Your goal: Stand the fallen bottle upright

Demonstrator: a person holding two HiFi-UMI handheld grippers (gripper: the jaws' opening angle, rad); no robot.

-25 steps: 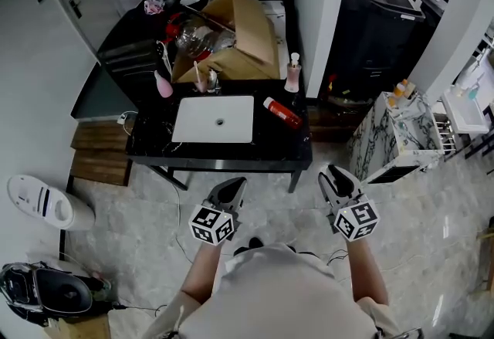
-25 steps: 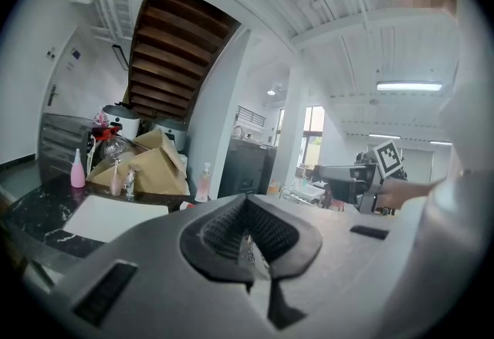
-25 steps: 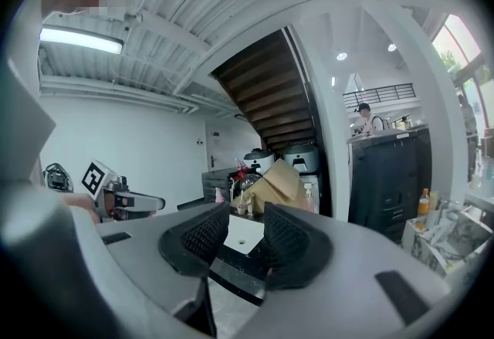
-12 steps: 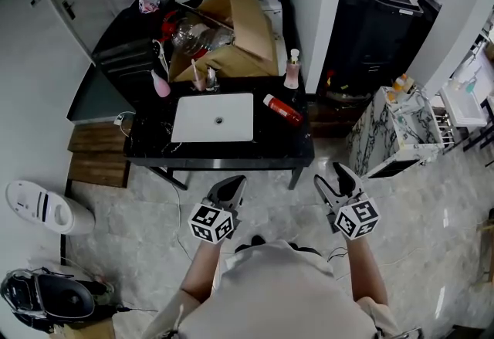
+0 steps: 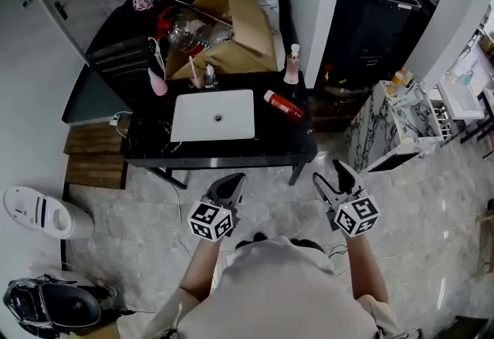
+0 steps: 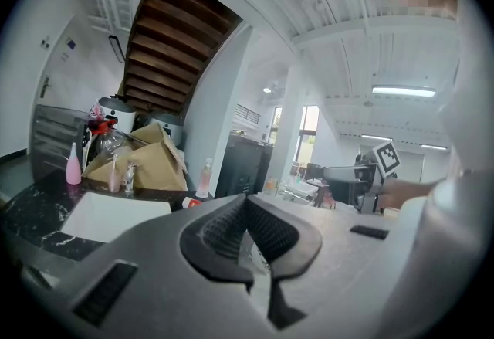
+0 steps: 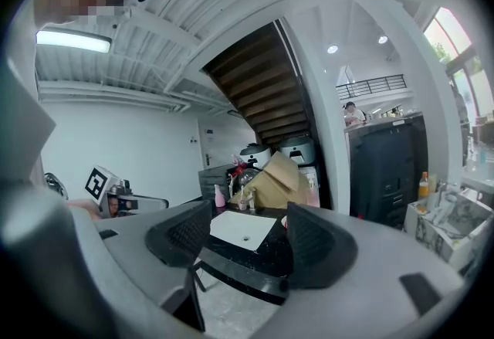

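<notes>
— Black surface is seen well ahead of the left gripper and the right gripper, with a white basin set into it. Where is the red bottle found?
— It is laid on its side on that surface, ahead of the right gripper and a little toward the left gripper, just beside the basin.
— How are the jaws held?
— The left gripper's are pressed together on nothing. The right gripper's have just been opened wide, with nothing between them.
</notes>
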